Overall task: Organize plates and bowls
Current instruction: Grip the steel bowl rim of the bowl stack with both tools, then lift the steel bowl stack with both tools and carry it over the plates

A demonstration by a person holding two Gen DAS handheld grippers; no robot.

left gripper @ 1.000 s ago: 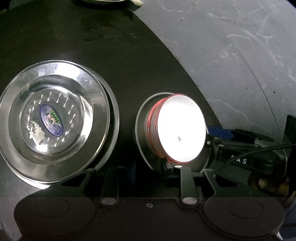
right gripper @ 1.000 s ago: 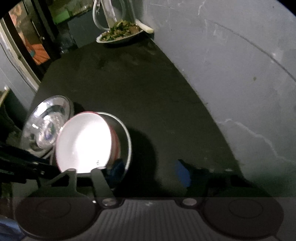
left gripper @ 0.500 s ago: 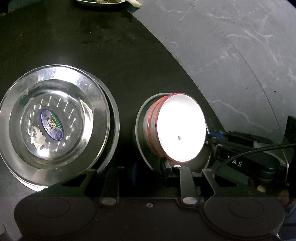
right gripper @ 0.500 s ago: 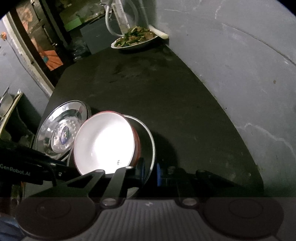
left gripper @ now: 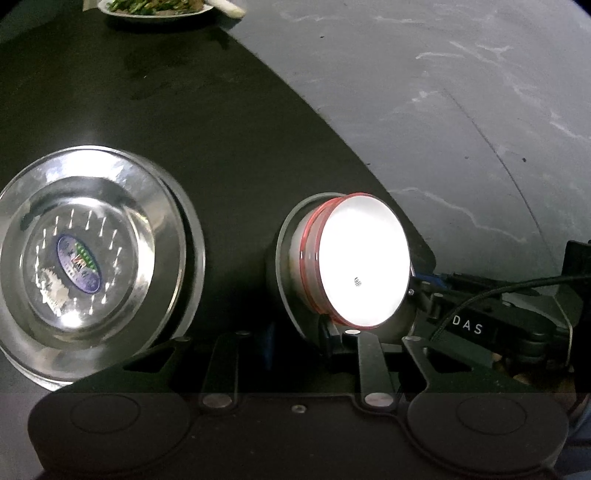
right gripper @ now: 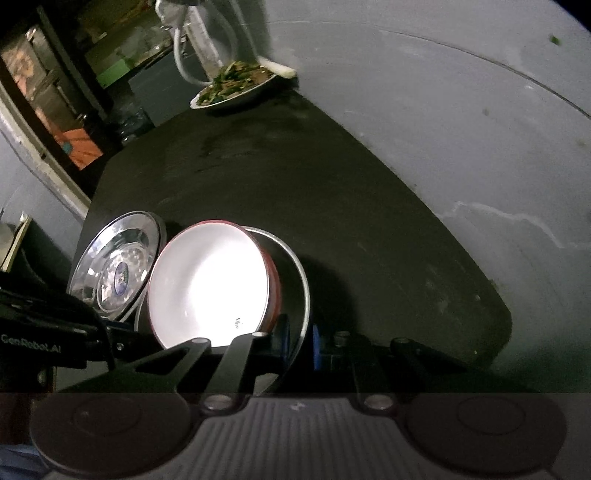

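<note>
A white bowl with a red rim [left gripper: 362, 266] [right gripper: 207, 284] leans tilted inside a steel bowl [left gripper: 280, 258] [right gripper: 297, 269] on the black table [left gripper: 184, 110]. My left gripper [left gripper: 299, 330] is shut on the steel bowl's near rim, one pad inside and one outside. It enters the right wrist view from the left [right gripper: 122, 334]. My right gripper [right gripper: 300, 336] is shut on the opposite rim, which sits between its blue pads. The left wrist view shows it at the bowl's right side [left gripper: 424, 280]. A stack of shiny steel plates [left gripper: 92, 258] [right gripper: 114, 258] lies to the left.
A dish of cooked greens [left gripper: 155, 5] [right gripper: 236, 85] sits at the table's far end. A grey wall [left gripper: 461, 110] runs along the table's curved right edge. Dark shelves and a doorway [right gripper: 55, 110] lie beyond the table on the left.
My right gripper has closed from wide open onto the steel bowl's rim. The left gripper has kept its hold, and both wrists have rolled a little.
</note>
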